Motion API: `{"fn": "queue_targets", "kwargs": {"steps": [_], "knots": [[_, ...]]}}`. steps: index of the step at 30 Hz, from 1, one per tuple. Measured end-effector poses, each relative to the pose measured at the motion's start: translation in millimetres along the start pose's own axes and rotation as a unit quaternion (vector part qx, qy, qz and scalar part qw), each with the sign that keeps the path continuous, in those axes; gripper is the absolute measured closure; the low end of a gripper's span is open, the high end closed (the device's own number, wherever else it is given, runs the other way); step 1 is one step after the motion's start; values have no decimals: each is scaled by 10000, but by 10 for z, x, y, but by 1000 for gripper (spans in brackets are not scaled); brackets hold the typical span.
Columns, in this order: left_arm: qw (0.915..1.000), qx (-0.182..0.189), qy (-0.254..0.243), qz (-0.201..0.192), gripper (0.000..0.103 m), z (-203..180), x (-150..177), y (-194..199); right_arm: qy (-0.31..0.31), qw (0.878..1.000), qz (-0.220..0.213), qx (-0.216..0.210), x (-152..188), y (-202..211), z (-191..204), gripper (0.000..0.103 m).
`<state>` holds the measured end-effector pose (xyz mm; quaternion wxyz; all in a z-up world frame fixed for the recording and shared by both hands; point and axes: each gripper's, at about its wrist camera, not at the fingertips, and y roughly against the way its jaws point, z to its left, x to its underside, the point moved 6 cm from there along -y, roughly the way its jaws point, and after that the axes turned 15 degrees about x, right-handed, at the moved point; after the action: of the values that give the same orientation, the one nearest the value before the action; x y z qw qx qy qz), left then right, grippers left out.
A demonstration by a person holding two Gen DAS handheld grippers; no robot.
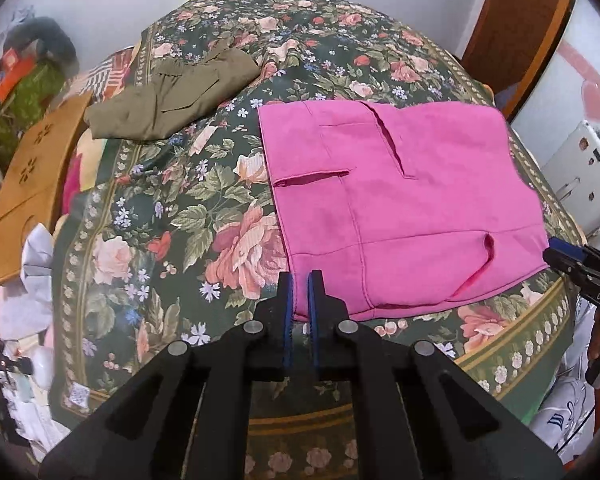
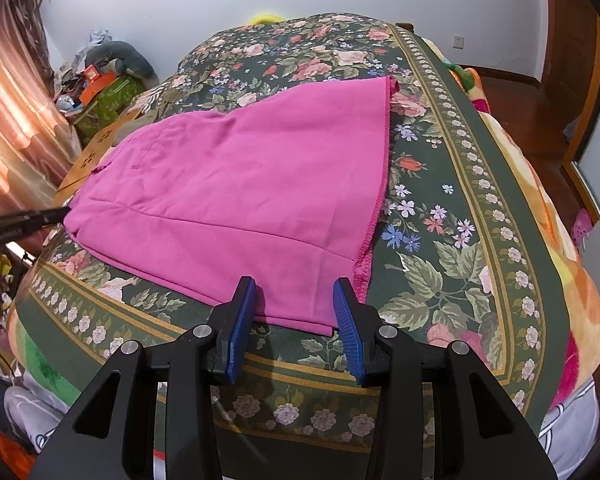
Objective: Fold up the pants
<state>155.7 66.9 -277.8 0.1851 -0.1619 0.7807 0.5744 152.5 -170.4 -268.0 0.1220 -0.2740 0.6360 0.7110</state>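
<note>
Pink pants (image 1: 400, 200) lie flat on the floral bedspread (image 1: 160, 220), waistband and pockets toward the left gripper. My left gripper (image 1: 300, 280) is shut on the near left corner of the pants at the waist. In the right wrist view the pants (image 2: 240, 192) spread out with the leg hem at the right. My right gripper (image 2: 296, 284) is open, its fingers straddling the near edge of the pant leg. The right gripper's tip shows in the left wrist view (image 1: 568, 258), and the left gripper shows in the right wrist view (image 2: 24, 220).
Folded olive pants (image 1: 172, 100) lie at the far left of the bed. A wooden board (image 1: 32, 184) and clutter stand along the left side. A white appliance (image 1: 580, 184) and a door (image 1: 520, 32) are at the right. The bed edge is close below both grippers.
</note>
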Motion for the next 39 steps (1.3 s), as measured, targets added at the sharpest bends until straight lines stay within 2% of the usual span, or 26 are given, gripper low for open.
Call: {"fn": "queue_targets", "kwargs": {"steps": [2,4,6,8,10,12,16,19,22,27,32,35,39], "knots": [[10000,34,-34,-59,96,-17,-17,41,3,10000,11,26,1,9,-1,66],[9998,70,-64,-161,92,-13,-41,104,24,9999,67,79,-15,19,-10,63],[9997,-48,-79,-247,77,13,-81,178,64,9997,134,194,-47,38,-37,58],[9987,-155,-73,-477,47,55,-157,275,23,9996,66,282,-117,86,-93,58],[9968,-289,-96,-741,39,90,-257,367,-17,9996,-16,277,-183,126,-133,58],[9957,-386,-114,-840,38,129,-400,414,-48,9995,-125,302,-296,164,-188,57],[9961,-244,-15,-844,38,199,-696,362,-76,9983,-363,451,-531,189,-290,53],[9964,-350,-67,-769,38,240,-929,209,-96,9975,-466,521,-687,152,-352,53],[9976,-275,7,-635,38,308,-1091,6,-106,9969,-515,577,-844,61,-414,53],[9991,-54,315,-268,38,493,-1223,-373,-137,9968,-521,583,-1124,-184,-499,53],[9969,250,742,58,38,659,-1230,-704,-175,9973,-455,542,-1398,-536,-560,53],[9968,333,712,109,38,654,-1208,-792,-257,9983,-303,424,-1530,-802,-583,53],[9975,347,608,-55,38,629,-1178,-810,-223,9994,-181,173,-1580,-1049,-530,55]]}}
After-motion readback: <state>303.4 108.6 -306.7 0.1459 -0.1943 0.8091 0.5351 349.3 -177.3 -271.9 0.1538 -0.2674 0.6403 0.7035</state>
